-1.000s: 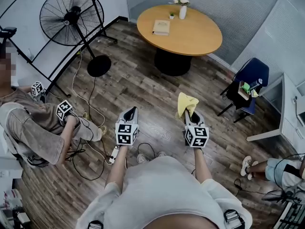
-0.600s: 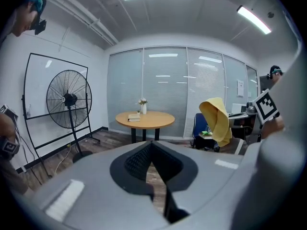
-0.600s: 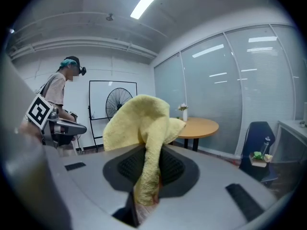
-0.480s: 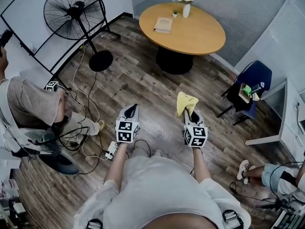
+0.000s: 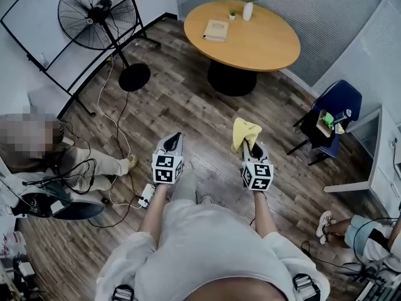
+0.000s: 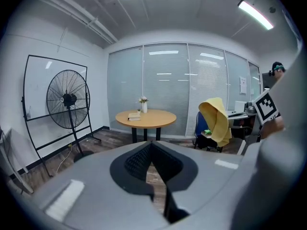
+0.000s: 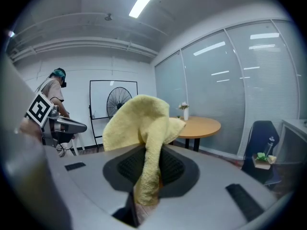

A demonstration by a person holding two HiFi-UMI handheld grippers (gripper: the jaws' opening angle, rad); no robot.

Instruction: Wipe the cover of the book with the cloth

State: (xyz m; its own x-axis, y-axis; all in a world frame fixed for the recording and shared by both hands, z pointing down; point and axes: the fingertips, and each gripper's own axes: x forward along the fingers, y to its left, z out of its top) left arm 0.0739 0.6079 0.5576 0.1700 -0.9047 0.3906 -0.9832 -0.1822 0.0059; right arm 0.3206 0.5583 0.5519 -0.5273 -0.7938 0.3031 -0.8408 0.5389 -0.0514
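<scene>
A tan book (image 5: 216, 29) lies on the round wooden table (image 5: 257, 46) far ahead, small in the left gripper view as the book (image 6: 134, 116) near a white vase. My right gripper (image 5: 250, 144) is shut on a yellow cloth (image 5: 245, 132), which stands up above the jaws; in the right gripper view the cloth (image 7: 144, 133) drapes between them. My left gripper (image 5: 174, 140) is shut with nothing in it, level with the right one. Both hang over the wooden floor, well short of the table.
A standing fan (image 5: 97, 19) and a whiteboard frame stand at the left. Cables and a power strip (image 5: 145, 197) lie on the floor. A blue chair (image 5: 329, 115) with items sits at the right. One person sits at the left (image 5: 56, 162), another at the lower right.
The view has shifted slightly toward the table. The person at the left has bent lower over the cables. Both grippers keep their hold and pose.
</scene>
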